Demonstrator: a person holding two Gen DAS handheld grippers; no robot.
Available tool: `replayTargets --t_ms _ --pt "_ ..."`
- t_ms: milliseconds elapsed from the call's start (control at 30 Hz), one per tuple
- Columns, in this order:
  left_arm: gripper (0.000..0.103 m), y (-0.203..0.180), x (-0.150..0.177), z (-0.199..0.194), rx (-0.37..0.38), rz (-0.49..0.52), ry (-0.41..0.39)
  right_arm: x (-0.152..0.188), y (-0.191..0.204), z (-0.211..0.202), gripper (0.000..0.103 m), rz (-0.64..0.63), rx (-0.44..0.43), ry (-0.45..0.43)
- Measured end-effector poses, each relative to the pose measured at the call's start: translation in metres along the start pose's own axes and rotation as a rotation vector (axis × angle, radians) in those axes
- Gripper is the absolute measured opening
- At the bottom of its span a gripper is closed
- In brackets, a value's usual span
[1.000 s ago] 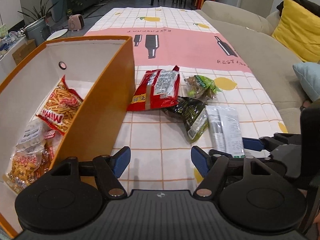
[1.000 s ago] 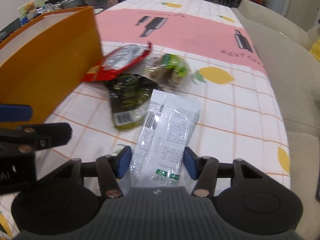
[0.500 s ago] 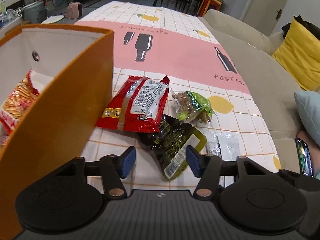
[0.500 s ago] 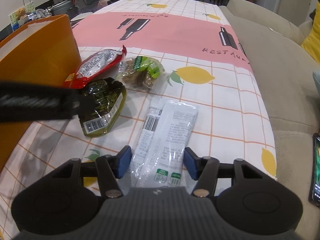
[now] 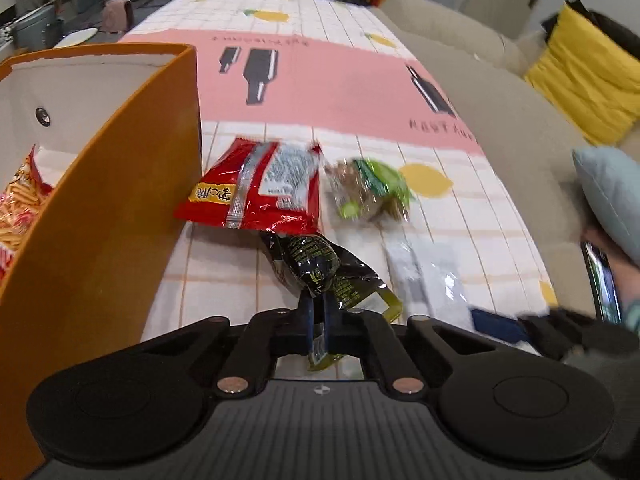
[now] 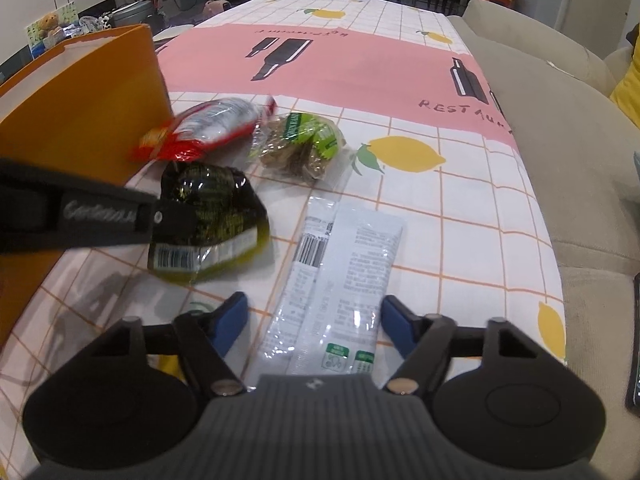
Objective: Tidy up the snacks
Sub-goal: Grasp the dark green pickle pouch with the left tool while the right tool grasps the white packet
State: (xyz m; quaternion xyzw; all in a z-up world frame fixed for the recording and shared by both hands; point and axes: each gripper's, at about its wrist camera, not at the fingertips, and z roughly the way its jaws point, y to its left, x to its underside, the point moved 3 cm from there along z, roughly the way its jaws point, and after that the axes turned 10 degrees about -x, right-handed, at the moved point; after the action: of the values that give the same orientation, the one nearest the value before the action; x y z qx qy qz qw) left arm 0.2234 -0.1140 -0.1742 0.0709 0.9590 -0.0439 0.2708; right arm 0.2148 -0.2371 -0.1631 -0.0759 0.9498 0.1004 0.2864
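My left gripper (image 5: 316, 312) is shut on the crumpled dark green snack packet (image 5: 320, 268), which lies on the tablecloth beside the orange box (image 5: 120, 184). The right wrist view shows the left gripper (image 6: 160, 216) reaching in from the left onto that packet (image 6: 212, 216). Behind it lie a red packet (image 5: 260, 188) and a green-and-brown packet (image 5: 368, 192). My right gripper (image 6: 316, 318) stands open astride the near end of a long white packet (image 6: 340, 272); its pads stay clear of the wrapper.
Orange-and-red snack bags (image 5: 20, 208) lie inside the box. A beige sofa (image 6: 560, 128) runs along the table's right edge, with a yellow cushion (image 5: 588, 80) and a phone (image 5: 604, 280) on it. The pink-banded tablecloth (image 6: 360, 64) stretches beyond the snacks.
My left gripper swung right from the box to the dark green packet and closed on it, crumpling it. The right gripper stayed over the white packet.
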Motion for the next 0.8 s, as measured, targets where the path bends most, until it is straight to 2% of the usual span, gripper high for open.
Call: replayTargets --t_ms 33,133,333,500,667,800 --pt "0.004 0.000 0.003 -0.003 -0.003 0.013 0.016 0.000 0.001 -0.001 0.054 -0.005 -0.003 0.003" --pt "0.004 0.003 0.014 -0.015 0.009 0.049 0.064 0.002 0.007 -0.004 0.052 -0.032 -0.002 0.028" --pt "0.004 0.006 0.041 -0.038 0.011 0.160 0.142 0.017 0.011 -0.019 0.052 -0.044 -0.032 0.106" --pt "0.004 0.008 0.063 -0.056 0.046 0.234 0.180 0.035 0.015 -0.035 0.052 -0.043 -0.068 0.165" --pt "0.004 0.011 0.076 -0.067 0.078 0.269 0.201 0.052 0.017 -0.052 0.053 -0.005 -0.130 0.209" --pt "0.007 0.017 0.081 -0.068 0.079 0.238 0.206 0.063 0.016 -0.060 0.054 -0.013 -0.126 0.225"
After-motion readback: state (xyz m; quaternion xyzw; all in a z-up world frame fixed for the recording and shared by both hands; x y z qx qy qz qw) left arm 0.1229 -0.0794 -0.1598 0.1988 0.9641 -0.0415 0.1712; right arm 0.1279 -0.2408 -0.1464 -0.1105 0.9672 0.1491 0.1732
